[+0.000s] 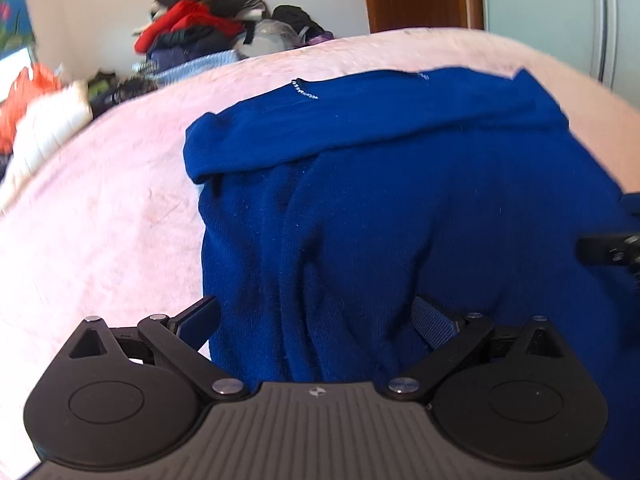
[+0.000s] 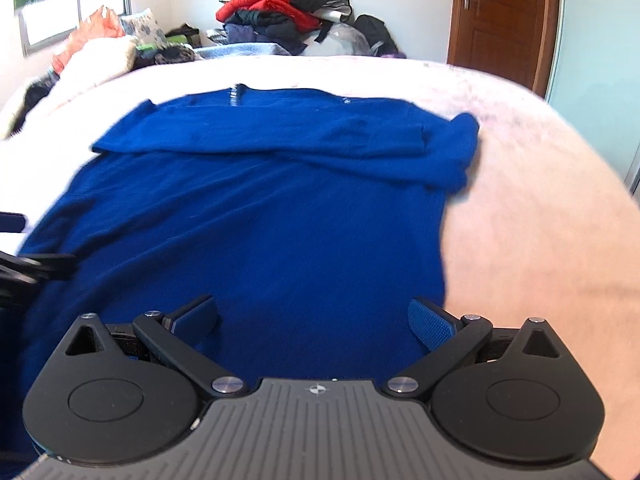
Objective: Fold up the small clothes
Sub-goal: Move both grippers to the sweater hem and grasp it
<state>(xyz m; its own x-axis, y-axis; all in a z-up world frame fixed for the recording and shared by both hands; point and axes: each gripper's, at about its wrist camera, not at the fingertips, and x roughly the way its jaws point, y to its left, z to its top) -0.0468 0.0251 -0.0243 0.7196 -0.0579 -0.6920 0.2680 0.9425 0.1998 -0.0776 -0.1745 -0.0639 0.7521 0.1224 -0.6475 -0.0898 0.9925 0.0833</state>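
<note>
Left wrist view: left gripper (image 1: 316, 320) spread wide over the blue sweater (image 1: 400, 208), clamping nothing; whether its pads touch the cloth is hard to say.
Right wrist view: right gripper (image 2: 314, 318) fingers wide apart above the hem, empty.
Fabric: soft fuzzy knit, creased, sleeves folded across the chest.
Lie: flat on the pale pink blanket (image 2: 520, 208), neckline (image 2: 236, 94) pointing away, long axis running away from the cameras.

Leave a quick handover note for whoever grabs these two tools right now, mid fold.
Left tool: open, empty, over the blue sweater's near hem.
Right tool: open, empty, over the same hem, toward its right edge.
Sweater lies on the pink blanket.
Done: both sleeves are folded across the upper body.
Left: probably grip the near hem with both tools and fold it up toward the collar.
</note>
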